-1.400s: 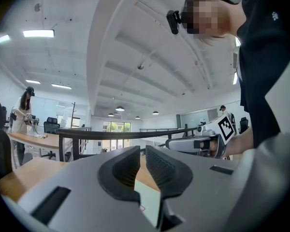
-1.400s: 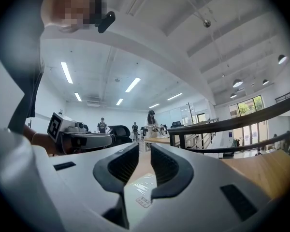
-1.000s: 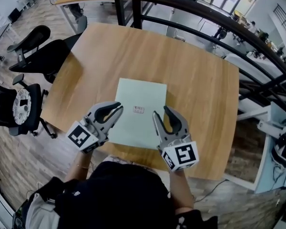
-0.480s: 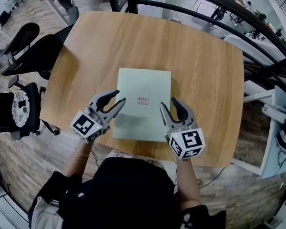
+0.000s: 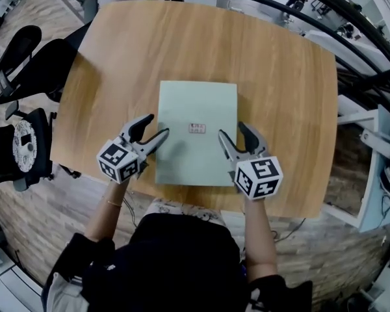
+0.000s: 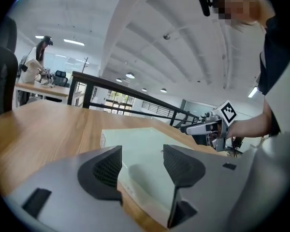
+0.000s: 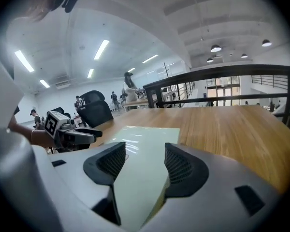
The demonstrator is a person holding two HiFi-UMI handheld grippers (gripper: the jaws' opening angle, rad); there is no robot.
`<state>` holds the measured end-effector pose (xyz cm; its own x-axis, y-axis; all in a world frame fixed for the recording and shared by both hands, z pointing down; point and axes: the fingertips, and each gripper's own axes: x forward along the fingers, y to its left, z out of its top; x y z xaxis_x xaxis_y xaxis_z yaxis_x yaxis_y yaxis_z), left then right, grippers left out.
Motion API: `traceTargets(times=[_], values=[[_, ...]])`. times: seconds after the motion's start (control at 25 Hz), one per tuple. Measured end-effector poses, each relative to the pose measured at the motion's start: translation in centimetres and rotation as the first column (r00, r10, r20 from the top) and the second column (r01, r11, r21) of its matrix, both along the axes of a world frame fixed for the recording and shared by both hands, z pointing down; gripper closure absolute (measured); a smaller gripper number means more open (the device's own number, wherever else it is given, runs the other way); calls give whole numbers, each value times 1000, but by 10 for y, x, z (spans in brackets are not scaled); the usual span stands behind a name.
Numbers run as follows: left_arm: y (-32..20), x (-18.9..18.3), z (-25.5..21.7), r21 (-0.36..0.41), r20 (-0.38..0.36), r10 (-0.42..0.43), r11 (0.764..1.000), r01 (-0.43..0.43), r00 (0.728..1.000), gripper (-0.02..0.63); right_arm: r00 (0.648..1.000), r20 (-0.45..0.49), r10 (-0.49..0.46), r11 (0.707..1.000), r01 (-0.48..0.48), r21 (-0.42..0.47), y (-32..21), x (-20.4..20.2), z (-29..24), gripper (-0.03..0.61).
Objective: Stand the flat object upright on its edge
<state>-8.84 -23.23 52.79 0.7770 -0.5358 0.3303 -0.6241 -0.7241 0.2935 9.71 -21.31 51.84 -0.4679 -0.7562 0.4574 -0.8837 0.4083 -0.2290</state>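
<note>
A flat pale green box (image 5: pixel 196 132) with a small label lies flat on the wooden table (image 5: pixel 279 77). My left gripper (image 5: pixel 157 125) is at the box's left edge and my right gripper (image 5: pixel 233 130) at its right edge, both near the front half. The jaws of both are opening. In the left gripper view the box (image 6: pixel 150 146) edge runs between the spread pads of the left gripper (image 6: pixel 142 163) without being pressed. In the right gripper view the box (image 7: pixel 145 144) likewise lies untouched between the pads of the right gripper (image 7: pixel 141 164).
Black office chairs (image 5: pixel 23 51) stand off the table's left side. A black railing (image 5: pixel 351 18) runs behind the table's far right corner. The table's front edge (image 5: pixel 201 197) is just behind the grippers, close to the person's body.
Both grippers' jaws have spread wider, the left from nearly shut. The grippers stay at the box's two sides, and the box still lies flat.
</note>
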Motion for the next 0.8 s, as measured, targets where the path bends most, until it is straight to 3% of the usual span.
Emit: traceTargets(times=[0.24,0.48,0.8], values=[[-2,-2,18,-88,-23,-20,996,18,1000,336,1000,-2,6,996,-6,-92,0,7,27,311],[1,6,27,-114,-3,19,993,-19,1000,319,998,47,45,988,-37,-153,-1,15,44,291],[0,13,40,-204,-10,34,978,-35,999,311,993,99,56,974,-33,-224,-5,19,61,281]])
